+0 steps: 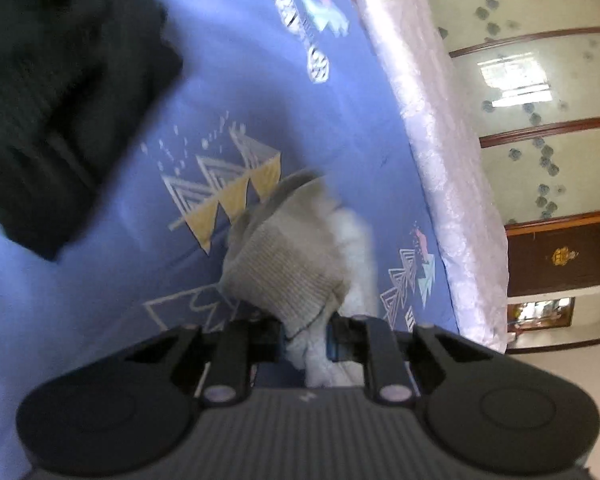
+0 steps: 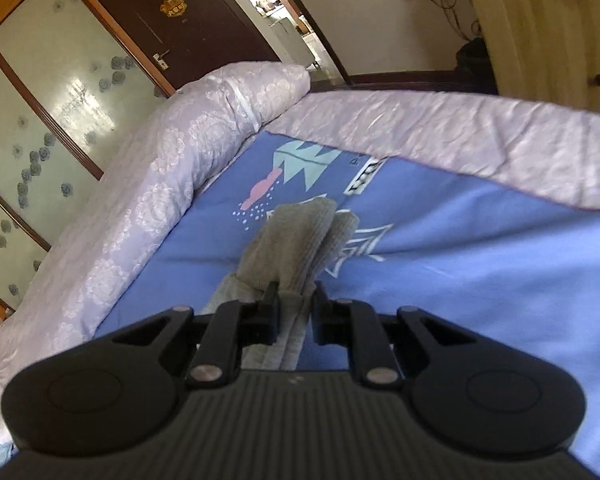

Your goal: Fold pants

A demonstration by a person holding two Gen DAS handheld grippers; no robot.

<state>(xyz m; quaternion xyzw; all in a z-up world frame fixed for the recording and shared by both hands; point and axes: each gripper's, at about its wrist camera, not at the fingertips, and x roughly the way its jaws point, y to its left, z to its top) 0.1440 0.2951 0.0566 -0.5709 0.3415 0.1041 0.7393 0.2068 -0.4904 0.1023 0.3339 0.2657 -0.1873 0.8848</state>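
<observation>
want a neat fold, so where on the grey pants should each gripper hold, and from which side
Grip the ribbed band of the grey pants, one corner per gripper, coming in from over the blue sheet at the band's open edge. The knit there is thick and doubled, so it bunches firmly between the pads. Both already sit that way: the left gripper and right gripper are each shut on a bunch of it.

Bunched grey ribbed pants point(image 2: 300, 236), fleece-lined

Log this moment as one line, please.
left claw: shut on grey pants | right claw: shut on grey pants | blue sheet below
</observation>
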